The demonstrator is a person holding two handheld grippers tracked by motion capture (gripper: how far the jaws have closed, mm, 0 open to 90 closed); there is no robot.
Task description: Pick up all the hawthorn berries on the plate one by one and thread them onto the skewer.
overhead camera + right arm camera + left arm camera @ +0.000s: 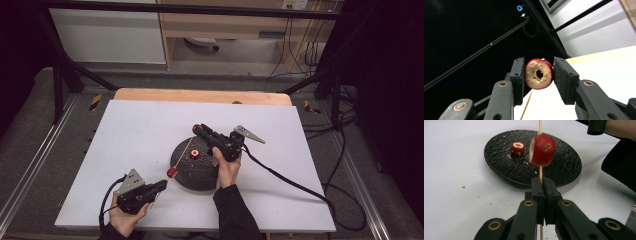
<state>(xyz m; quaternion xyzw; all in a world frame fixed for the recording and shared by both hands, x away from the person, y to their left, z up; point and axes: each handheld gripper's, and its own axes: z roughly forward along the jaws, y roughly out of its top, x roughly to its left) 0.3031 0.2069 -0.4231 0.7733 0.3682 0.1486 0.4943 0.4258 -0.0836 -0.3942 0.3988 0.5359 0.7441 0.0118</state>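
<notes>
Red-skinned cored apple slice (539, 74) sits clamped in right tongs (538, 75); left tongs (543, 185) pinch the skewer (540, 172).

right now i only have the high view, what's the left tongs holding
Observer: The left tongs are shut on a thin wooden skewer.
Operator: is that red bit at its end actually on the skewer
Observer: Yes, the skewered fruit piece is pierced through, hanging over the black plate.
Operator: and the right tongs
Observer: The right tongs clamp a cored fruit ring, its hole facing that camera.
Operator: the piece on the plate
Observer: The loose fruit piece is cored too, with crumbs around it.
</notes>
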